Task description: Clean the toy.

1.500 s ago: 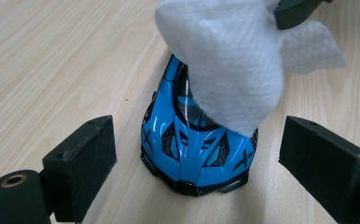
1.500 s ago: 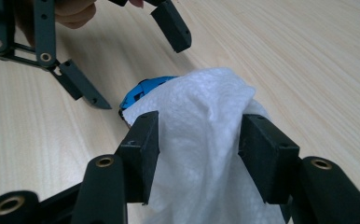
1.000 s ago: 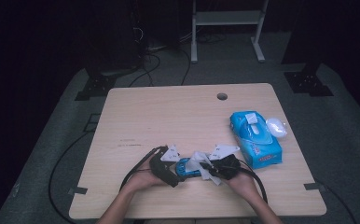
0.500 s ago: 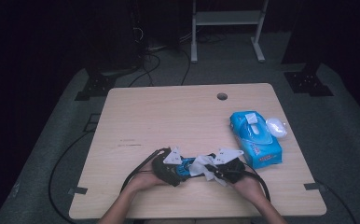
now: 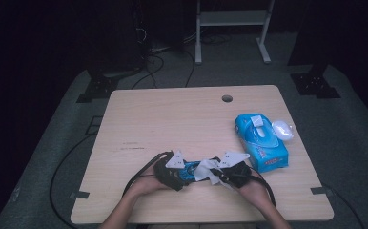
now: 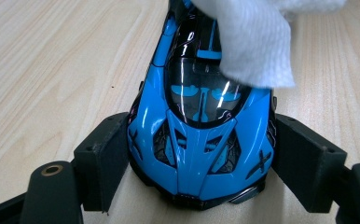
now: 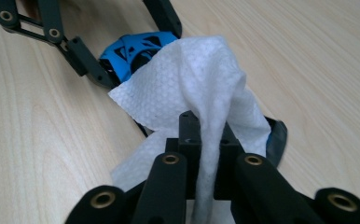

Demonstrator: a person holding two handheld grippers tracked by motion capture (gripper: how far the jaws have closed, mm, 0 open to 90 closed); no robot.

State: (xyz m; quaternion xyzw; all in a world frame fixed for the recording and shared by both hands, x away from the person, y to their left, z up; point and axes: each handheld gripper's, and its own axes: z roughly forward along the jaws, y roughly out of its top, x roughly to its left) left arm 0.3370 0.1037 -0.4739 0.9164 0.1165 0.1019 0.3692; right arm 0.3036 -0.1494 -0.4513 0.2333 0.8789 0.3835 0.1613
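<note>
A blue toy car (image 6: 201, 140) lies on the wooden table (image 5: 172, 119) near its front edge. My left gripper (image 6: 200, 165) has its jaws against both sides of the car's nose; they have just been closing with the car between them. My right gripper (image 7: 201, 154) is shut on a white tissue (image 7: 192, 84), which drapes over the car's rear end (image 7: 136, 49). In the high view the two grippers face each other, the left gripper (image 5: 184, 172) and the right gripper (image 5: 222, 175), with the car (image 5: 189, 169) and the tissue (image 5: 206, 169) between them.
A blue tissue pack (image 5: 262, 142) lies at the table's right side, with a crumpled white wad (image 5: 282, 129) beside it. A cable hole (image 5: 227, 98) sits near the far edge. Cables trail off the front left. A white frame (image 5: 230, 19) stands beyond the table.
The right gripper with the tissue has shifted slightly left onto the car. The left gripper has stayed at the car.
</note>
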